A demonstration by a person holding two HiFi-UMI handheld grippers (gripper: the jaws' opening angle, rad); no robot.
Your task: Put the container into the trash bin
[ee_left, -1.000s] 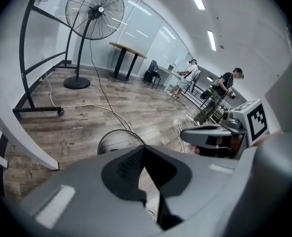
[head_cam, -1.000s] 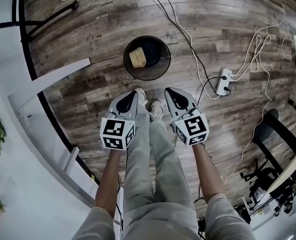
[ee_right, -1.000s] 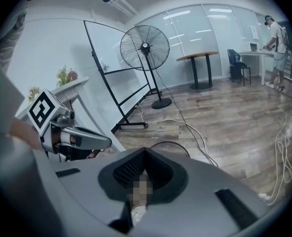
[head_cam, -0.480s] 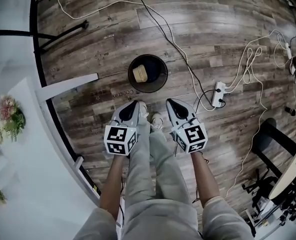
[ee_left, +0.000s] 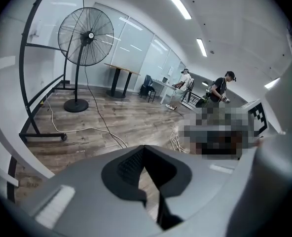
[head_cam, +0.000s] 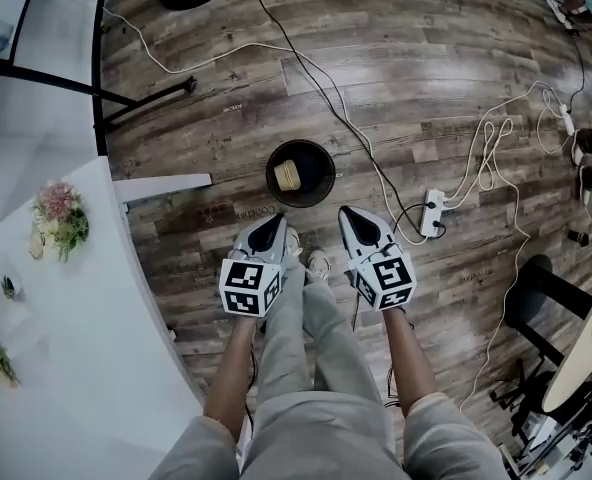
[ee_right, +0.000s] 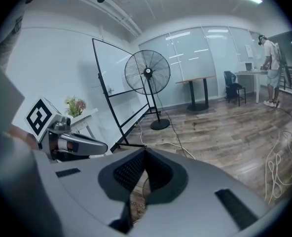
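Observation:
A tan container (head_cam: 289, 175) lies inside the round black trash bin (head_cam: 319, 159) on the wood floor, ahead of the person's feet. My left gripper (head_cam: 268, 224) and right gripper (head_cam: 350, 214) hang side by side above the floor, short of the bin, each pointing toward it. Both are shut with nothing between their jaws. In the left gripper view the left gripper (ee_left: 145, 148) has its tips together; the right gripper (ee_right: 145, 151) shows the same in its own view. Neither gripper view shows the bin.
A white table (head_cam: 66, 308) with small flower bunches (head_cam: 60, 215) stands at the left. Cables and a power strip (head_cam: 432, 212) trail over the floor at the right. A standing fan (ee_right: 147, 73) and a black frame stand behind. People work at desks far off.
Both grippers have risen together, staying shut and empty. The bin with the container looks smaller and farther below them, and more of the white table and floor has come into view.

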